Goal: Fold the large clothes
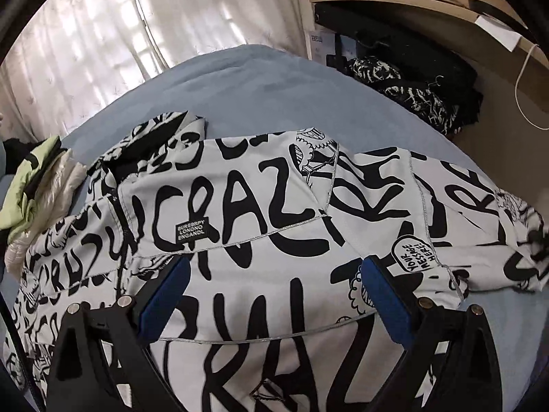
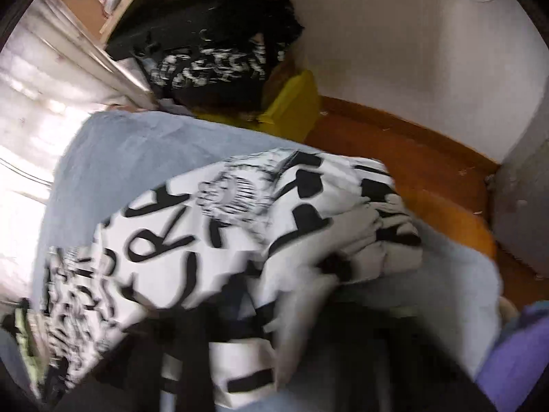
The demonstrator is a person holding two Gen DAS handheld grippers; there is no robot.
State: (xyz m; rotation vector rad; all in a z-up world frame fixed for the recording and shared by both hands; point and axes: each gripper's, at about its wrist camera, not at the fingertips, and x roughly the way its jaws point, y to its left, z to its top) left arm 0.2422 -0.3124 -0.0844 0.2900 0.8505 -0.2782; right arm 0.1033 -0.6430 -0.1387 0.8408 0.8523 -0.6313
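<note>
jacket [image 1: 240,213]: soft, light, slippery; I'd pinch sleeve seam
my left gripper [image 1: 274,295]: released, over jacket
my right gripper: blurred, can't tell

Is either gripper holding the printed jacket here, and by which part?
Left gripper: open above the jacket, holding nothing. Right gripper: blurred and covered by fabric near the sleeve end; a hold cannot be told.

Two close wrist views down over one printed jacket [image 1: 260,213] [image 2: 219,226] on the bed [image 1: 240,89]
</note>
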